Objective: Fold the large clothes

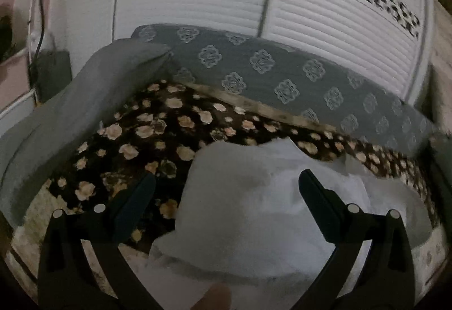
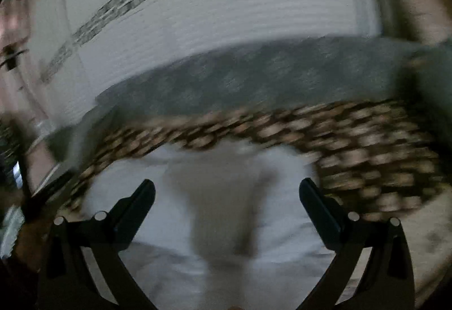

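White garment lies bunched on the floral blanket, toward its near edge; no neat fold visible, so judged early, most folding left. Left gripper: jaws wide apart, above the garment, holding nothing. Right gripper: also wide open over the garment, empty; view blurred, contact unclear.

The carrying surface is a sofa seat covered by a dark floral blanket with cream flowers. A white garment lies directly on the blanket, bunched, toward the seat's front edge and right of centre in the left wrist view. A grey cushion rests along the seat's left edge. The grey patterned backrest borders the rear edge. The right wrist view is motion-blurred; it shows the white garment on the blanket.
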`<move>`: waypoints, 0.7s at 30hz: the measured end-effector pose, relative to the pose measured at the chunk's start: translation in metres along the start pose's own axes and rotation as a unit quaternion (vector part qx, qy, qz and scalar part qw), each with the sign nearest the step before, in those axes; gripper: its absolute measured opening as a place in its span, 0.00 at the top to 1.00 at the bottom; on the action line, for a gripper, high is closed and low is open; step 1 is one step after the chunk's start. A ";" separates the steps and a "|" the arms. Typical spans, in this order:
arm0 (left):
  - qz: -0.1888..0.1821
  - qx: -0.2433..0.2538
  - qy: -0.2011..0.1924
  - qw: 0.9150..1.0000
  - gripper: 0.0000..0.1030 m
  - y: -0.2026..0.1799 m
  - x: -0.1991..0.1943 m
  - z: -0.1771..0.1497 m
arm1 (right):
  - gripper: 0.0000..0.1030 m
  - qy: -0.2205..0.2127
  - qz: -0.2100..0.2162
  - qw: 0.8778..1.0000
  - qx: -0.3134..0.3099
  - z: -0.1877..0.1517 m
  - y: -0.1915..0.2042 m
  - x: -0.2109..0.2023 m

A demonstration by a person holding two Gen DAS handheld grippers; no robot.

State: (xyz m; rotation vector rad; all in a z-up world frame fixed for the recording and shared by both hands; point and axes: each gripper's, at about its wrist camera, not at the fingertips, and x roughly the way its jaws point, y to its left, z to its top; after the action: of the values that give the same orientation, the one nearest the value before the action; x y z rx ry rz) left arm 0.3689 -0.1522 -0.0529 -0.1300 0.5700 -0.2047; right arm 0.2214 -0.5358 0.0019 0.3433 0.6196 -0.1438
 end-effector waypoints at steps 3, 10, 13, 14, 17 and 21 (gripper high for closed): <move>-0.011 -0.003 0.001 1.000 0.03 0.002 0.010 -0.005 | 0.02 0.026 -0.038 0.999 0.013 -0.019 0.002 0.035; 0.011 0.040 0.010 0.999 0.03 -0.007 0.030 -0.014 | 0.55 0.076 0.001 0.993 0.085 -0.044 -0.041 0.066; 0.010 0.063 0.016 0.998 0.03 -0.019 0.036 -0.018 | 0.88 0.067 0.014 0.997 0.034 -0.045 -0.023 0.067; 0.009 0.073 0.016 0.997 0.03 -0.024 0.036 -0.019 | 0.89 0.065 0.013 0.997 0.029 -0.045 -0.021 0.066; 0.006 0.080 0.017 0.997 0.03 -0.033 0.033 -0.019 | 0.91 0.047 -0.019 0.998 0.026 -0.042 -0.029 0.060; 0.012 0.079 0.023 0.997 0.03 -0.042 0.033 -0.023 | 0.94 -0.007 -0.258 0.958 -0.127 -0.047 -0.018 0.061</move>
State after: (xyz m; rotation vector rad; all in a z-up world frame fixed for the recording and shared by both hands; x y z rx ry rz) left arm 0.3776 -0.2018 -0.0818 0.0341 0.5978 -0.2293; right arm 0.2404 -0.5378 -0.0748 -0.0757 0.6940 -0.5608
